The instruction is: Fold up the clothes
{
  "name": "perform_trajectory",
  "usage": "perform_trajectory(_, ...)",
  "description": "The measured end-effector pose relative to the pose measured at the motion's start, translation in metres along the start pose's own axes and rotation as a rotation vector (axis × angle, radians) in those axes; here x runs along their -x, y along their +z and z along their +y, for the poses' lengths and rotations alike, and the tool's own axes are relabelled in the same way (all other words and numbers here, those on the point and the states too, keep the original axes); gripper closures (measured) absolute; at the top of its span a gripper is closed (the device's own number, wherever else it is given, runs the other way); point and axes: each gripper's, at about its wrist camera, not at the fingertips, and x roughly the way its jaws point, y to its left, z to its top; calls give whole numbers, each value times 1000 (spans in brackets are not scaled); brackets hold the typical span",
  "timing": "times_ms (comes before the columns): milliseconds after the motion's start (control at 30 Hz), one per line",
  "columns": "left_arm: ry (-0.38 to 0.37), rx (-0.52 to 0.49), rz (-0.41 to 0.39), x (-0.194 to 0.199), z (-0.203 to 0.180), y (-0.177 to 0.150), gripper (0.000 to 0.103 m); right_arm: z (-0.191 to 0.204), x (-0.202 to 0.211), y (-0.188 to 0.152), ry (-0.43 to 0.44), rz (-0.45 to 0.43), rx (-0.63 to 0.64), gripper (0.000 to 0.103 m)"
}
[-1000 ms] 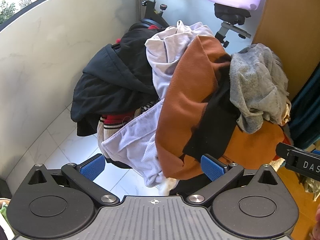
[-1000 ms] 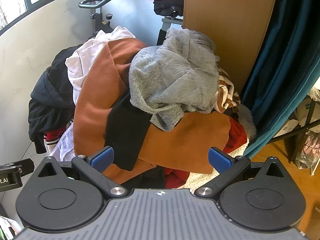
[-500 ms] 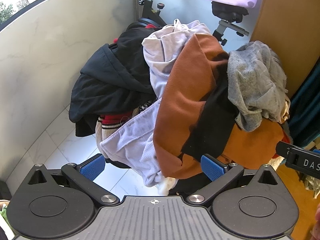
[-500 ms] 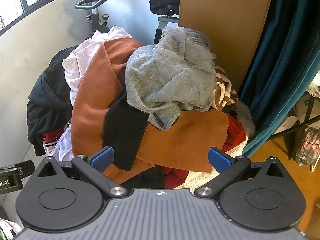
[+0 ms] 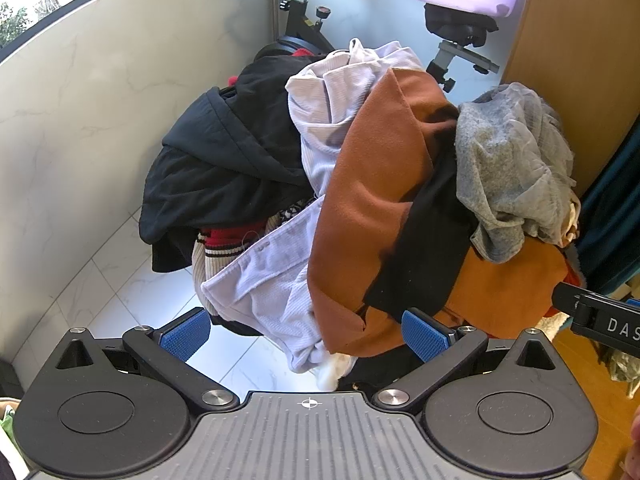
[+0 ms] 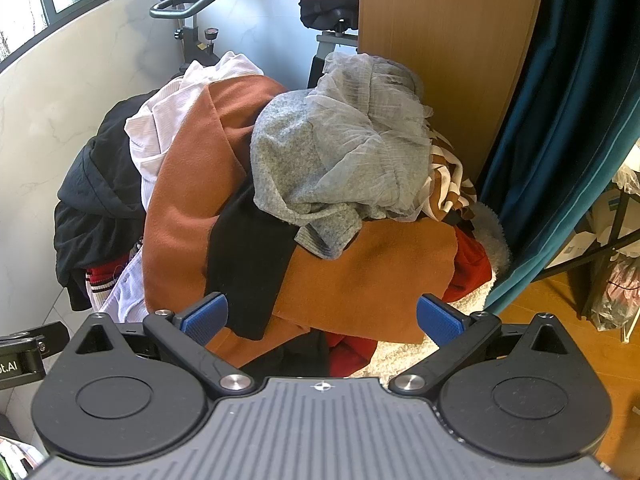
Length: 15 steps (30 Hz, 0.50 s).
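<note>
White marble-look floor tiles lie beneath the clothes pile, whose support is hidden, with orange wood flooring to the pile's right.

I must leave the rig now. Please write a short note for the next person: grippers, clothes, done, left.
Left gripper: open, empty, facing the pile.
Right gripper: open, empty, facing the pile.
Clothes: one heap; grey knit garment with sheer fabric on top, rust-orange fleece garment under it, white ribbed garment and black padded jacket to the left.
Done: nothing folded in view.
Left: pick a piece, perhaps the grey one, and fold.
</note>
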Motion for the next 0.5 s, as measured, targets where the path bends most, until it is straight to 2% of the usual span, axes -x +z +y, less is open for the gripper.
perform_trajectory(500, -8, -2, -1, 1, -1, -2, 1, -3, 2, -2, -9, 3, -4, 0)
